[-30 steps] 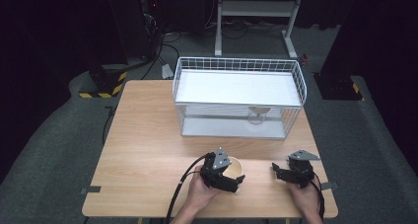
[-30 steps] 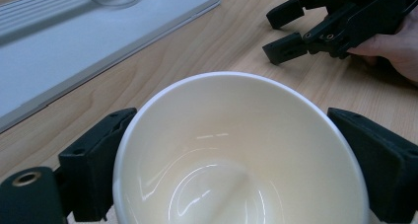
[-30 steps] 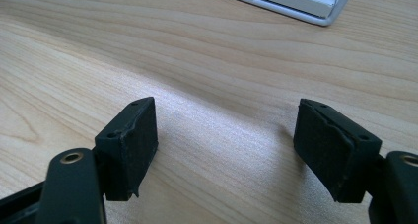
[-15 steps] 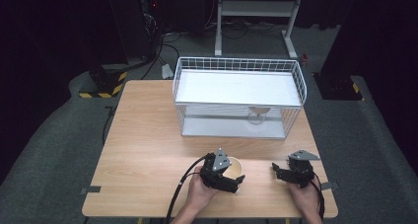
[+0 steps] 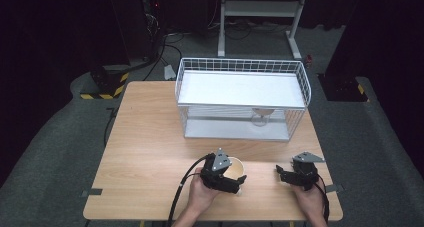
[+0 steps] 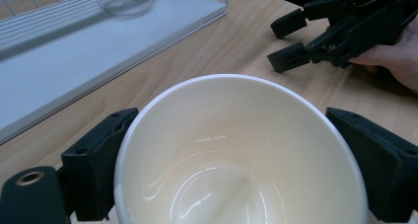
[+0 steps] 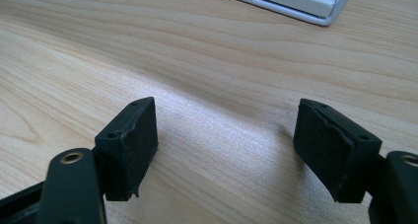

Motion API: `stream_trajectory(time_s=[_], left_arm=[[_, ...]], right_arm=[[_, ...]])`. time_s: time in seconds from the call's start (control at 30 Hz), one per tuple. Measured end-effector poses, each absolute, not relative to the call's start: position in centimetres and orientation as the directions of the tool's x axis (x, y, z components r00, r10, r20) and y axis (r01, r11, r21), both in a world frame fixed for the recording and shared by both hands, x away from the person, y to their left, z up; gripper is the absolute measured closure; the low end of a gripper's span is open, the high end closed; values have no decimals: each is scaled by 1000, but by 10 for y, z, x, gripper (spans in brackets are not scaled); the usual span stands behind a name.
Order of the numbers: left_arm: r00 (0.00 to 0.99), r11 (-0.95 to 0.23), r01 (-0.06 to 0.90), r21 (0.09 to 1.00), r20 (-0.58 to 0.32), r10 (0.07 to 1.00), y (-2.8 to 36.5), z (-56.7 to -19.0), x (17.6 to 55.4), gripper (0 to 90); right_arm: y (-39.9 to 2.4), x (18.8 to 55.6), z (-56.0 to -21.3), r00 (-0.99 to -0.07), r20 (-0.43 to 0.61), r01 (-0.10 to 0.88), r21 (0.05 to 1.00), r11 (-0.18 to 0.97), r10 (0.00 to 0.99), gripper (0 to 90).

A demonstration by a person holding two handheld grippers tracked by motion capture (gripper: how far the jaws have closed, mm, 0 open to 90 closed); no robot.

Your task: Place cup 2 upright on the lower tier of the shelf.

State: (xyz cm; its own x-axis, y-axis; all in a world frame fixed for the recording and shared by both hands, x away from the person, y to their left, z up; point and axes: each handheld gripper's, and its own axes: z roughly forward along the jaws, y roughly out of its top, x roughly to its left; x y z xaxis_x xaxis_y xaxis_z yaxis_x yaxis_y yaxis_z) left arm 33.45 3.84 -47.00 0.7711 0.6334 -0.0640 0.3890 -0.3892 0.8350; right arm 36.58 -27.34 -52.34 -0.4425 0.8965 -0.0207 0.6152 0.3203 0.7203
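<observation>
Left gripper (image 6: pixel 236 160) pinches the cream cup (image 6: pixel 241 155) across its rim, pads apparently touching. Right gripper (image 7: pixel 224 145) rests spread and empty on the table (image 7: pixel 197 51).

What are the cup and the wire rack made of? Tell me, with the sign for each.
Cup: likely glazed ceramic; cream, glossy, with sharp light glints inside, though smooth plastic is possible.
Wire rack: seemingly metal wire with a white coating; thin rods form a grid, and its shelf looks matte white.
</observation>
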Motion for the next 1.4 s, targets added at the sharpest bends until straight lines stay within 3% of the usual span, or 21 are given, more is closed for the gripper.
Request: stream_trajectory(time_s=[0.9, 1.4], left_arm=[[732, -361, 423, 831, -79, 676, 48, -463, 361, 101], [712, -380, 404, 832, -25, 702, 49, -449, 378, 101]], right_arm=[[-273, 366, -523, -443, -21, 615, 720, 320, 897, 246], [-273, 366, -523, -442, -21, 615, 720, 320, 897, 246]])
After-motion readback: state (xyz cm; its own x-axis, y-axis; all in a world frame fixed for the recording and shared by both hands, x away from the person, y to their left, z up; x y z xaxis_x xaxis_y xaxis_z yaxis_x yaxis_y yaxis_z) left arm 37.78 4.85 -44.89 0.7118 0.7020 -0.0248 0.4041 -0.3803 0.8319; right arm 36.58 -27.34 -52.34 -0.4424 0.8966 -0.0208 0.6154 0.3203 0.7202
